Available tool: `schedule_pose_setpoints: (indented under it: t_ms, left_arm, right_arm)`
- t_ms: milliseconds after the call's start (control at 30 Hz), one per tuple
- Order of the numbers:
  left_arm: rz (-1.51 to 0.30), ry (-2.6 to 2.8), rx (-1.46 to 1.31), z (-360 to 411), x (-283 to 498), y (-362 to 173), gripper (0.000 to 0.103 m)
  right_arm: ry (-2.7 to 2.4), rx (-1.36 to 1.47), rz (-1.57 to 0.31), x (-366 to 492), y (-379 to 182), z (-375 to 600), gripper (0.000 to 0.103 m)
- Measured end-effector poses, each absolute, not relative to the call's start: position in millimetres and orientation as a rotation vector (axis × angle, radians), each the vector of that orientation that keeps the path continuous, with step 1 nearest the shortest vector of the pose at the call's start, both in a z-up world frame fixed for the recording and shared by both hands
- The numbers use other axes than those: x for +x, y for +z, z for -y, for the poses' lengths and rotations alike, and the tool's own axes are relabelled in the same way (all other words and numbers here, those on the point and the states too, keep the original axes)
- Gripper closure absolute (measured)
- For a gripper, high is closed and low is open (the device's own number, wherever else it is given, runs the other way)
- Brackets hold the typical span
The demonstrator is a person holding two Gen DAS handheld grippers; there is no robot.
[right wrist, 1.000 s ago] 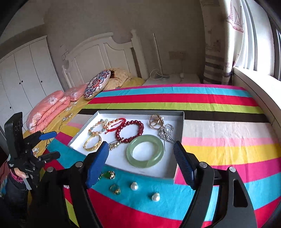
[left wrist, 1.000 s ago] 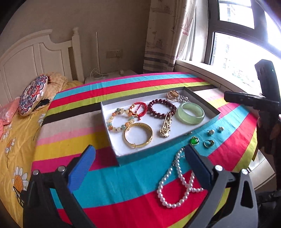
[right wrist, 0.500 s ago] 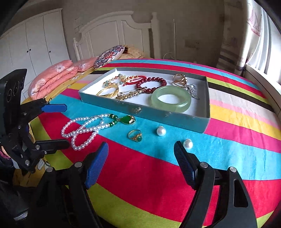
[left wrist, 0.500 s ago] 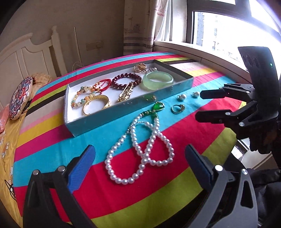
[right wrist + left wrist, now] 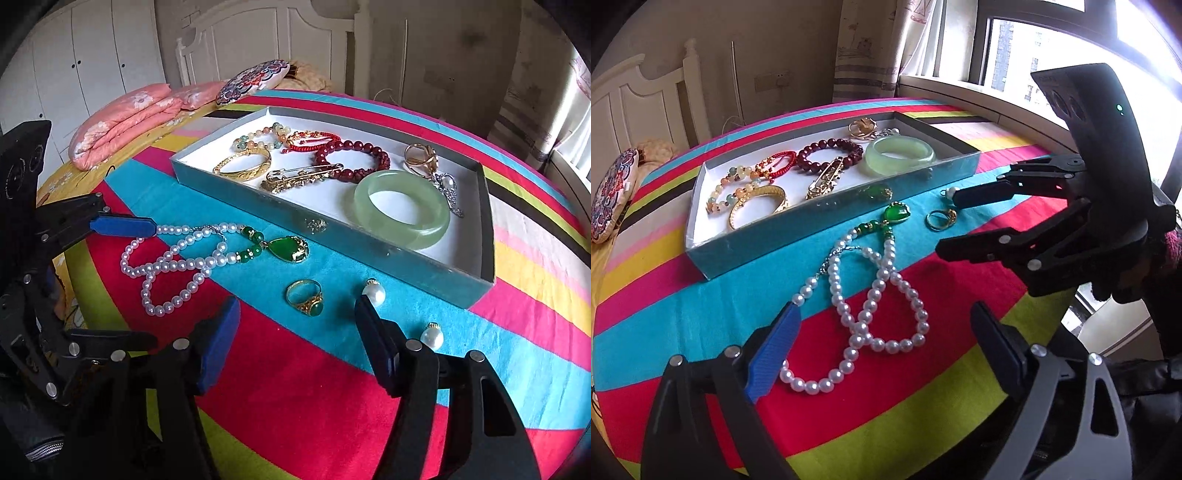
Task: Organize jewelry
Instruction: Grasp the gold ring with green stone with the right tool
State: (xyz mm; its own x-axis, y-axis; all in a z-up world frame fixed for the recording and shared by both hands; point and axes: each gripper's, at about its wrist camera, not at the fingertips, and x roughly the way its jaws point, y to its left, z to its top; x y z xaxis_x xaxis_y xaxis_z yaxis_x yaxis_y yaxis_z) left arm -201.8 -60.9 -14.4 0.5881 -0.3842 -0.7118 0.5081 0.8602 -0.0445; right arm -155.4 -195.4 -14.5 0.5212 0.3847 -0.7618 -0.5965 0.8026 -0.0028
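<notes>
My left hand-held gripper (image 5: 882, 354) has jaws apart, just been narrowing, pearl necklace (image 5: 871, 295) loose between them on the striped bed (image 5: 701, 310). My right hand-held gripper (image 5: 295, 332) likewise apart and narrowing, over the gold ring (image 5: 306, 295), not gripping; tray (image 5: 369, 251) just behind.

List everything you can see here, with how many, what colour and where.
box: 1, grey, on the bedspread
bangle: 1, pale green, in box
bead bracelet: 1, dark red, in box
gold bracelet: 1, in box
pearl necklace: 1, white, green pendant, bedspread beside box
ring: 1, gold, green stone, bedspread
pearl earrings: 2, white, bedspread
bedspread: 1, striped
left gripper: open, closing, over necklace
right gripper: open, closing, over ring
</notes>
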Motion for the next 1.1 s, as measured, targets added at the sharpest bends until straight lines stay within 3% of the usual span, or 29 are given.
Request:
schedule_pose_setpoints:
  t_ms: [167,433,533,667,800,967,1100]
  left_arm:
    - [-0.794,-0.521,0.191,66,-200,-17,0.021]
    - [-0.773,-0.496,0.229,71,-201,-20,0.022]
    - [-0.771,-0.465,0.211,68,-200,-19,0.033]
    - [-0.775,-0.459,0.207,63,-198,-17,0.041]
    - [-0.774,-0.455,0.206,62,-198,-17,0.042]
    - [-0.771,-0.452,0.205,60,-199,-17,0.045]
    - [-0.77,-0.45,0.203,59,-200,-17,0.048]
  right_arm:
    - [0.6,-0.318,-0.827,-155,-15,193,0.048]
    - [0.586,-0.323,-0.799,-160,-15,195,0.055]
    - [0.599,-0.327,-0.786,-164,-16,194,0.062]
    - [0.604,-0.311,-0.791,-163,-15,196,0.063]
    - [0.603,-0.315,-0.792,-162,-15,196,0.063]
    - [0.599,-0.319,-0.788,-162,-14,194,0.078]
    - [0.591,-0.313,-0.784,-163,-14,195,0.081]
